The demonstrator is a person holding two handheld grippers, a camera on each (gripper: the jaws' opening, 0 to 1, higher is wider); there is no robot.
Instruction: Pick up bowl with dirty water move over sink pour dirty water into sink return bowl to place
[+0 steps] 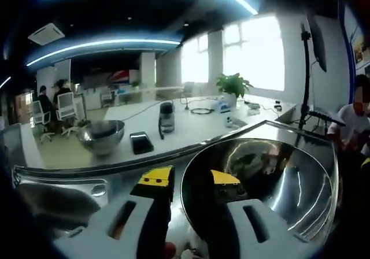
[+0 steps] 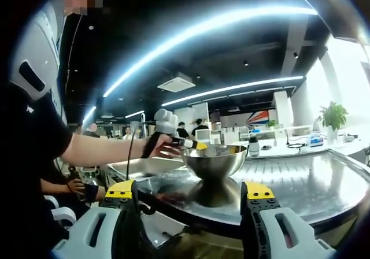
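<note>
Left gripper view: left tongs point(image 1: 191, 181) clamp bowl point(image 1: 260, 192) rim; right tongs point(image 2: 193, 192) spread, unladen.

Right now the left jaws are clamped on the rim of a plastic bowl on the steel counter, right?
Not plastic: the bowl is shiny metal, as the right gripper view shows. The left gripper does have its jaws on the rim, on the steel counter.

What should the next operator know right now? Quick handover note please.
Left gripper: shut on the rim of the steel bowl, which sits upright on the steel counter.
Right gripper: open, empty, back from the counter edge.
Sink lies beside the bowl.
A second bowl stands on the white table behind.
Done: bowl gripped. Whether water was poured I cannot tell.
Left: confirm, then release.
</note>
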